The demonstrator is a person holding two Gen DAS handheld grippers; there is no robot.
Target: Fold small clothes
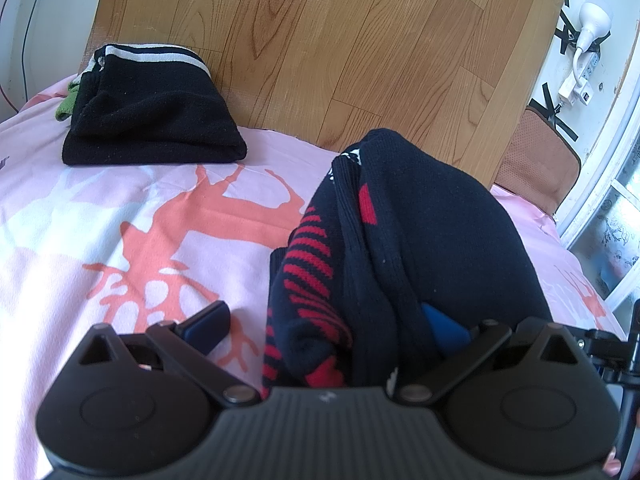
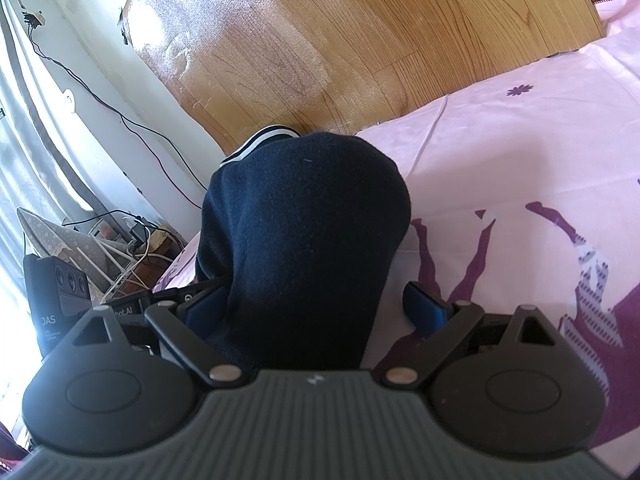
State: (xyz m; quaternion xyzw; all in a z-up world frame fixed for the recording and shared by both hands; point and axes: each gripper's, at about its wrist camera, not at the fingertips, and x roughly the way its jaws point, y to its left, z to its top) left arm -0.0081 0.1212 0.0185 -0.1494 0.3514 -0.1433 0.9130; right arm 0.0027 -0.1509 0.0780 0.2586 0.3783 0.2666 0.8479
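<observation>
In the left wrist view a dark navy knit garment with red stripes (image 1: 400, 248) lies bunched on the pink bedsheet (image 1: 120, 220), between the wide-open fingers of my left gripper (image 1: 324, 328). A folded black garment with white stripes (image 1: 152, 120) lies at the far left. In the right wrist view my right gripper (image 2: 316, 308) is open, its blue pads either side of that folded navy garment with a white-striped hem (image 2: 304, 220). Neither gripper clamps the cloth.
A wooden board (image 1: 320, 40) stands behind the bed. A green cloth (image 1: 66, 106) peeks from under the folded garment. A brown cushion (image 1: 536, 152) sits at the right. Cables and a black box (image 2: 52, 288) lie beyond the bed's left edge.
</observation>
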